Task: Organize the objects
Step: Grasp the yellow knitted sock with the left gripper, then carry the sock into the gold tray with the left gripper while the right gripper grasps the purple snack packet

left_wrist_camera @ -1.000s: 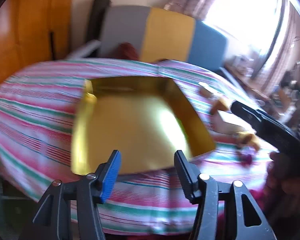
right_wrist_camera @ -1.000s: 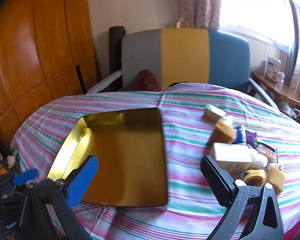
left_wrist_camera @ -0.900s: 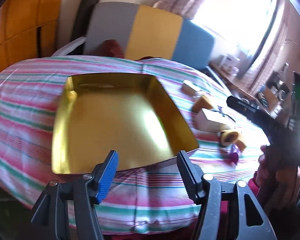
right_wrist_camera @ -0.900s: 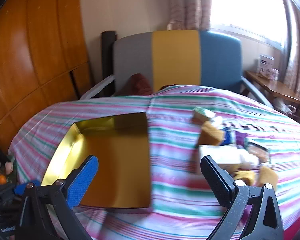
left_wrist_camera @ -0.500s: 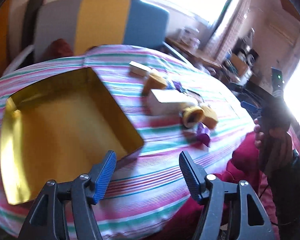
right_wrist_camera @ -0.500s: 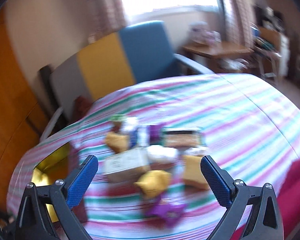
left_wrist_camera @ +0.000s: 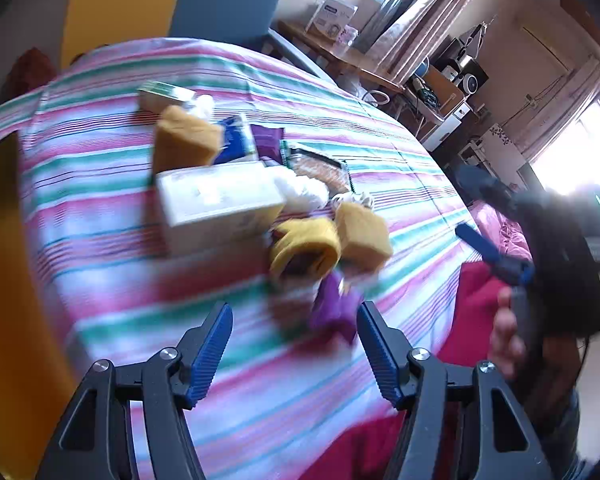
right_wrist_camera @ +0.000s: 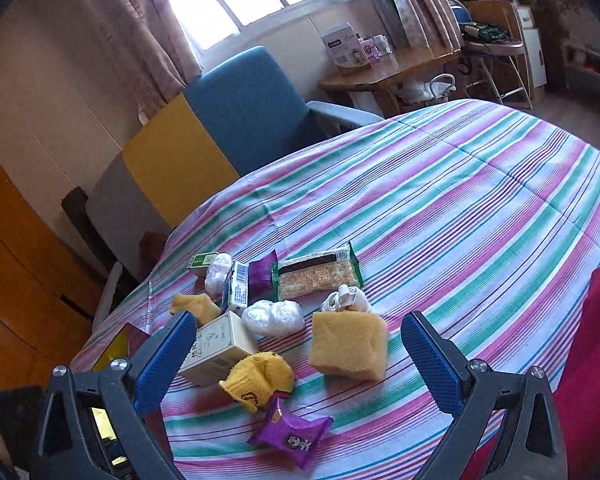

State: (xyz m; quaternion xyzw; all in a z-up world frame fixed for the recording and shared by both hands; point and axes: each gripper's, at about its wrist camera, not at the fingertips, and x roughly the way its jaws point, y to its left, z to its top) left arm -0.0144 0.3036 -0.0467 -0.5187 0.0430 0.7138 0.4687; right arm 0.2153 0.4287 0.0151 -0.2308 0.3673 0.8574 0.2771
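Clutter sits bunched on the striped tablecloth (right_wrist_camera: 480, 208): a white carton (right_wrist_camera: 216, 346), a yellow sock (right_wrist_camera: 260, 378), a tan sponge (right_wrist_camera: 350, 346), a purple snack packet (right_wrist_camera: 290, 436) nearest the edge, a cracker pack (right_wrist_camera: 320, 276) and white bags (right_wrist_camera: 274, 317) behind. The right gripper (right_wrist_camera: 300, 354) hangs above them, jaws spread wide, holding nothing. The left gripper (left_wrist_camera: 294, 342) is likewise wide and empty, over the blurred packet (left_wrist_camera: 334, 304). A gold tray (left_wrist_camera: 4, 280) lies at far left.
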